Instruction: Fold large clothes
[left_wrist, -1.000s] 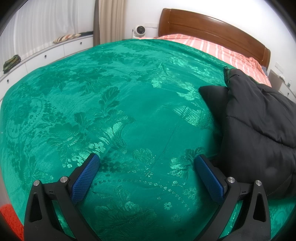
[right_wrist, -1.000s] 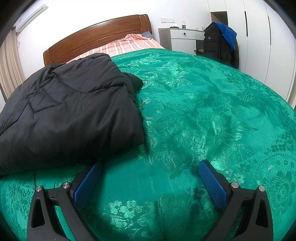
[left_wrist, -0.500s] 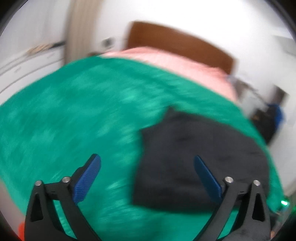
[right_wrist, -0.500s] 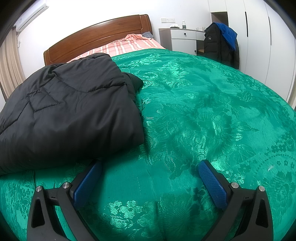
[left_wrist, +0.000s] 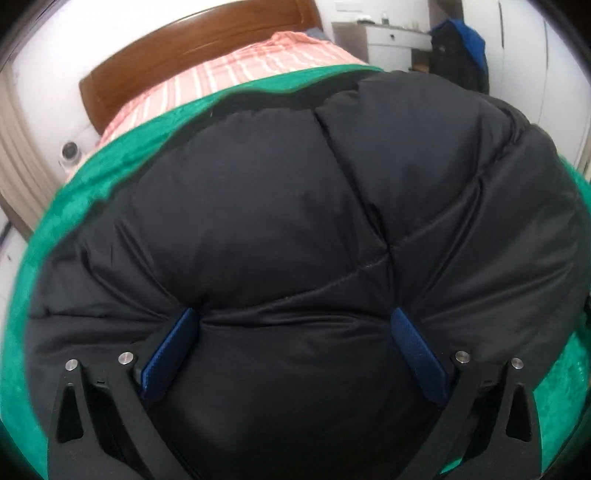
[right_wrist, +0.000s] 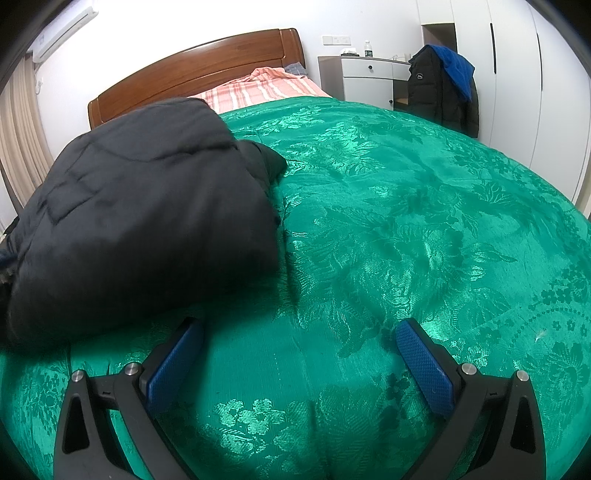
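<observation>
A folded black puffer jacket (left_wrist: 295, 221) lies on the green patterned bedspread (right_wrist: 406, 229). My left gripper (left_wrist: 295, 321) is open, its blue pads pressed down into the top of the jacket, with padded fabric bulging between them. In the right wrist view the jacket (right_wrist: 140, 221) lies at the left. My right gripper (right_wrist: 299, 332) is open and empty, low over the bedspread just right of the jacket's near corner; its left fingertip is close to the jacket's edge.
A wooden headboard (right_wrist: 199, 70) and a striped pink sheet (right_wrist: 266, 86) are at the far end of the bed. A white cabinet (right_wrist: 369, 77) and a chair draped with dark and blue coats (right_wrist: 443, 88) stand at the right. Curtains hang at the left (right_wrist: 18, 140).
My left gripper swung right from the bare bedspread to over the jacket and came down onto it. The jacket's top dipped slightly in the right view. My right gripper stayed put.
</observation>
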